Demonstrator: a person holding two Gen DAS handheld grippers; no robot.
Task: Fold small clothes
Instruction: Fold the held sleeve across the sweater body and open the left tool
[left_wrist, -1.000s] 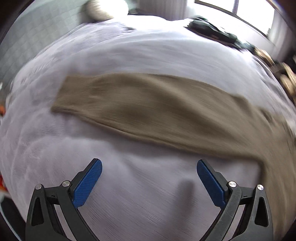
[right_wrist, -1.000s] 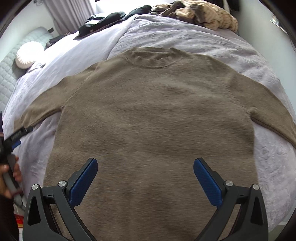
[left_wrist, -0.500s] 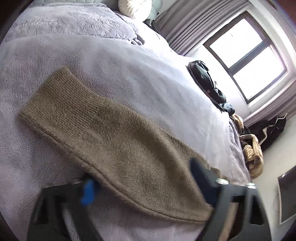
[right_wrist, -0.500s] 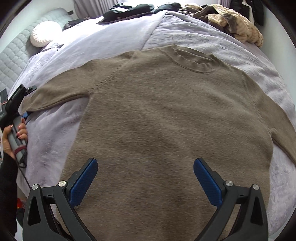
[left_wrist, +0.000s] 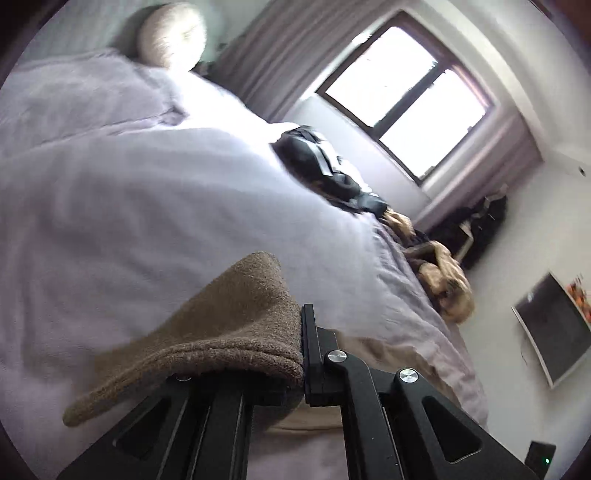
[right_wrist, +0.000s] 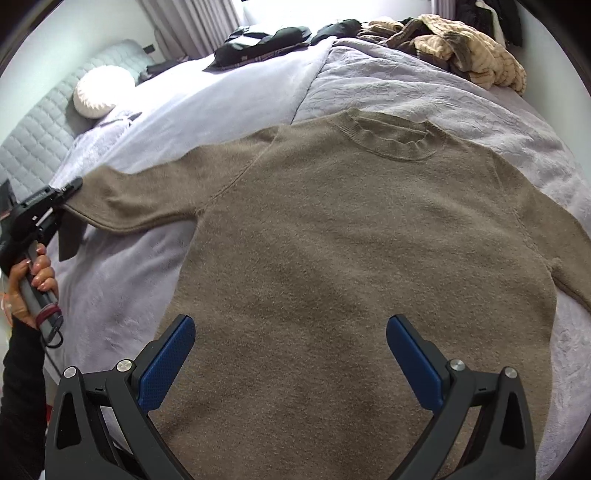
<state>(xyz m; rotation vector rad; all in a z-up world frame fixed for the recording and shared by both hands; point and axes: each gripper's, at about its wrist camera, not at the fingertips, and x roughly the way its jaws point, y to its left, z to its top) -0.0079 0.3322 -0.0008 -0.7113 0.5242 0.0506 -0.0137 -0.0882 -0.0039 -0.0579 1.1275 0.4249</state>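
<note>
A brown knit sweater (right_wrist: 351, 229) lies flat on the lavender bed, neck away from me. My left gripper (left_wrist: 301, 350) is shut on the cuff of its left sleeve (left_wrist: 229, 332) and lifts it off the blanket. In the right wrist view the left gripper (right_wrist: 68, 192) shows at the far left, holding the sleeve end (right_wrist: 110, 199). My right gripper (right_wrist: 291, 354) is open and empty, hovering over the sweater's lower body.
The bed's lavender blanket (right_wrist: 122, 295) surrounds the sweater. A round white cushion (right_wrist: 99, 92) sits by the grey headboard. Black garments (right_wrist: 266, 40) and a beige knit pile (right_wrist: 472, 48) lie at the far side. A window (left_wrist: 406, 96) and wall screen (left_wrist: 554, 328) are beyond.
My left gripper moved onto the sleeve cuff, shut on it and raised it, tilting the view up. The right gripper stayed open and drifted slightly over the sweater body.
</note>
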